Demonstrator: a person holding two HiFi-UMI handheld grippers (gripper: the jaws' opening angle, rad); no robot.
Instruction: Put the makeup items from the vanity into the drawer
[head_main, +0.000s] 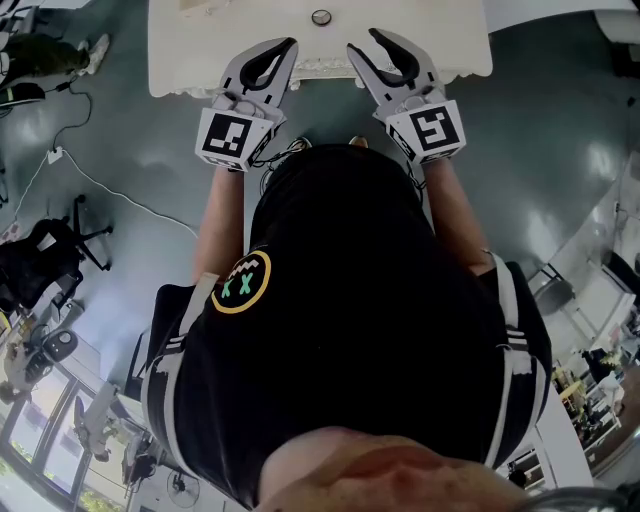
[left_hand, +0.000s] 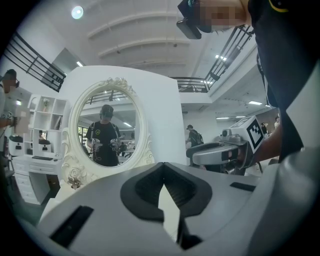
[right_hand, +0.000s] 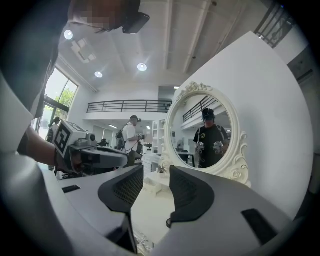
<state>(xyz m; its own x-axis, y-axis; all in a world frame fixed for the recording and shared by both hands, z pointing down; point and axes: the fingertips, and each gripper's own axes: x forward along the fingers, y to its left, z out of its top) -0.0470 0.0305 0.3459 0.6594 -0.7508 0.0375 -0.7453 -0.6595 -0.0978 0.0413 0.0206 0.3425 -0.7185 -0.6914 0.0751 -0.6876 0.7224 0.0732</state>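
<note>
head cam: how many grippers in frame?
2: left gripper at the vanity front edge, jaws shut; right gripper beside it on the right, jaws apart, nothing between them. None look hidden.

In front of the mirror (left_hand: 107, 131), the white worktop (head_main: 200, 50) lies open for a tool to pass. The mirror, its ornate frame and the white panel (left_hand: 160, 115) behind it wall off the far side. On the mirror's near side the left tool (head_main: 290, 46) and right tool (head_main: 362, 40) hang side by side, a narrow gap between them, with a small round thing (head_main: 321, 17) on the worktop just beyond that gap.
</note>
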